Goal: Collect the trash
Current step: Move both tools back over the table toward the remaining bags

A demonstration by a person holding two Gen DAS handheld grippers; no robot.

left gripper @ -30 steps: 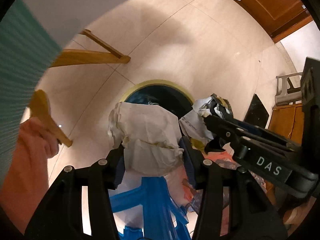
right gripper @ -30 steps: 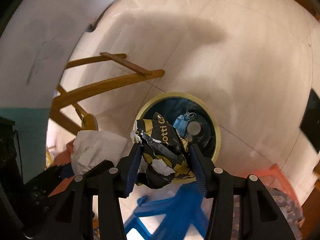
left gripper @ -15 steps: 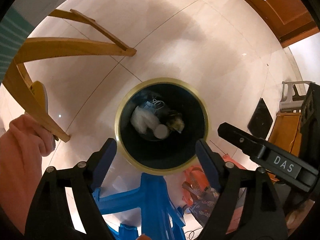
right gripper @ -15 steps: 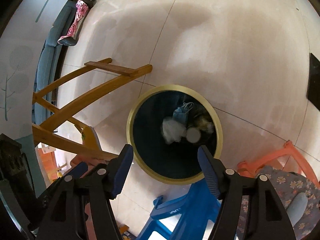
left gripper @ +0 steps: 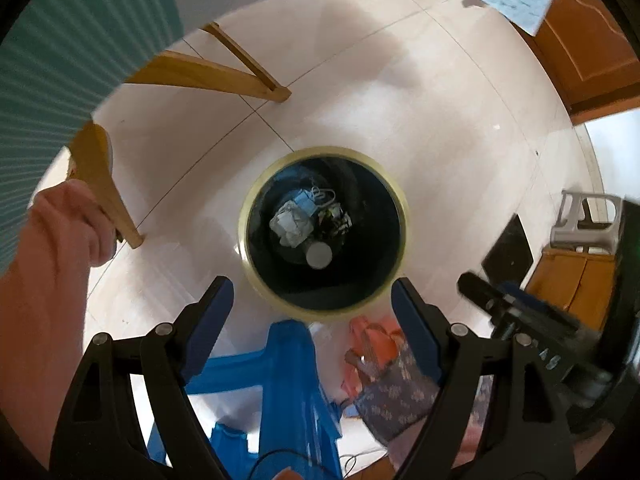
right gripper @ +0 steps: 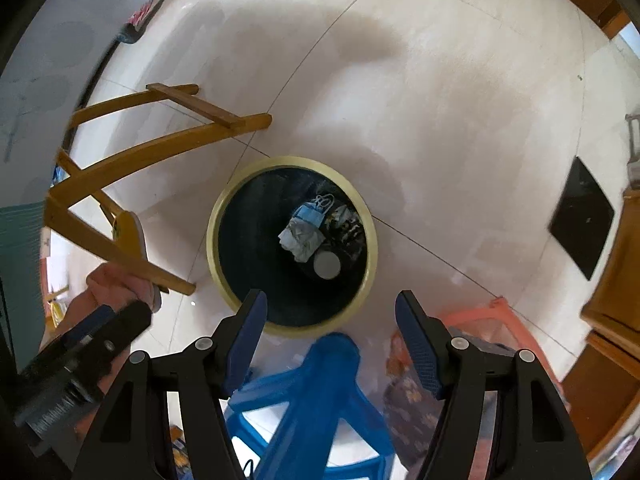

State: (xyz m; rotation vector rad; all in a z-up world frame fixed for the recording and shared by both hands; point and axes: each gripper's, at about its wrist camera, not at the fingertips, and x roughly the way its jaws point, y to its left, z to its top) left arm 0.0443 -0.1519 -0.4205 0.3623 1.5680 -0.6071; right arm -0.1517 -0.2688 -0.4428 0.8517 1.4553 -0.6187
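Observation:
A round dark bin with a yellow rim (left gripper: 245, 216) stands on the pale tiled floor; it also shows in the right wrist view (right gripper: 212, 236). Inside lie crumpled white paper (left gripper: 290, 224), a blue face mask (left gripper: 306, 202), a black-and-yellow wrapper (left gripper: 336, 220) and a round white lid (left gripper: 319, 257); the paper also shows from the right (right gripper: 302, 238). My left gripper (left gripper: 310, 300) is open and empty above the bin. My right gripper (right gripper: 330, 314) is open and empty above the bin too, and it shows blurred at the right of the left view (left gripper: 520, 312).
A wooden chair's legs (right gripper: 160, 148) stand left of the bin. A blue plastic stool (right gripper: 320, 400) and an orange stool with floral cloth (right gripper: 472, 328) stand below the grippers. A black panel (right gripper: 582, 216), wooden furniture (left gripper: 568, 288) and a grey stool (left gripper: 584, 220) are at the right.
One second ago each gripper held trash, white paper in the left and a black-and-yellow wrapper in the right. Both opened and the trash fell into the bin. Both grippers have since shifted slightly.

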